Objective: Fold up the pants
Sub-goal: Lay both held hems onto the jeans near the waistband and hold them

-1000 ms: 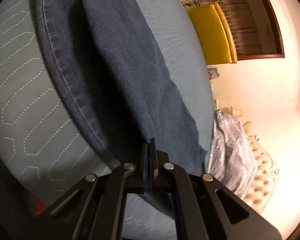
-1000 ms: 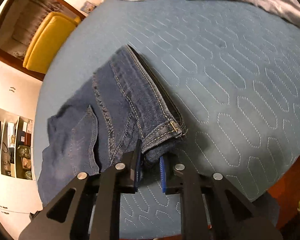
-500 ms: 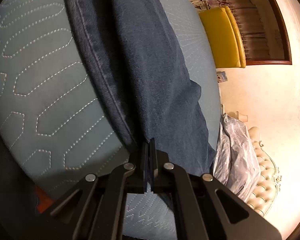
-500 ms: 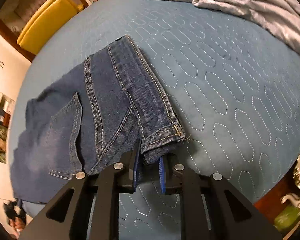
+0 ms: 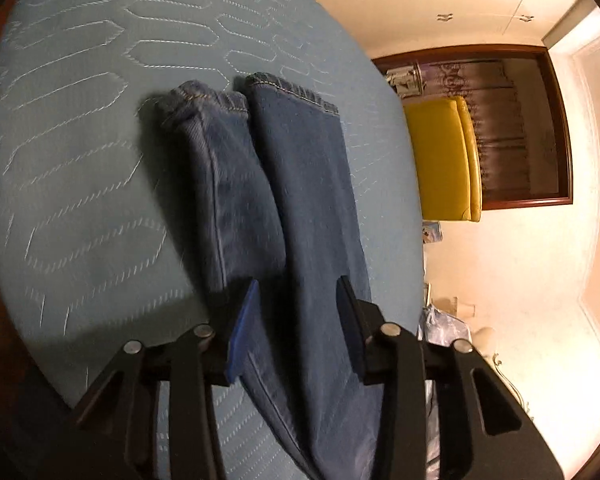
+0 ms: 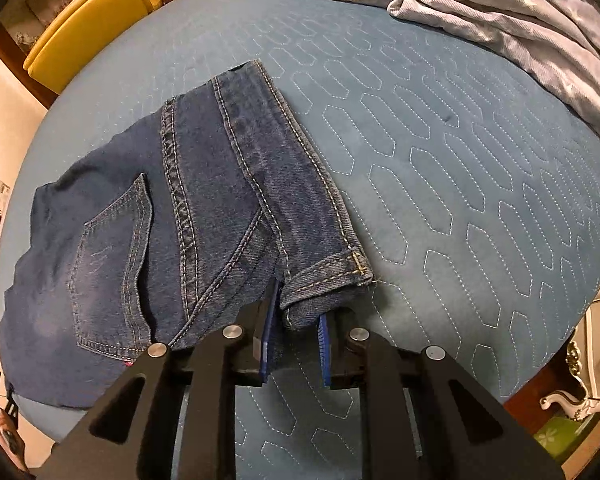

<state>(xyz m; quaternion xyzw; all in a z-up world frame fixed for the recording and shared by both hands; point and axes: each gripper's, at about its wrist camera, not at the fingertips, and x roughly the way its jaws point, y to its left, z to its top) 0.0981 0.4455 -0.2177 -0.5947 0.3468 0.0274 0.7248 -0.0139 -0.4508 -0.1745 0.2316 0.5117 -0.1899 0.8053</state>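
Between my left hand-held gripper's (image 5: pixel 296 300) parted jaws, jeans (image 5: pixel 300 184) lie on the bed (image 5: pixel 80 160); my right hand-held gripper (image 6: pixel 296 312) loosely straddles the waistband (image 6: pixel 328 272), unclamped.

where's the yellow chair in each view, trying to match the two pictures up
Left wrist: the yellow chair sits right of centre, past the far edge of the blue quilted bed, against a dark wood-framed opening.
Right wrist: it is in the top left corner, also beyond the bed's edge.
Shared landmark: the jeans lying on the bed, leg hems showing in the left view, waistband and back pocket in the right view.
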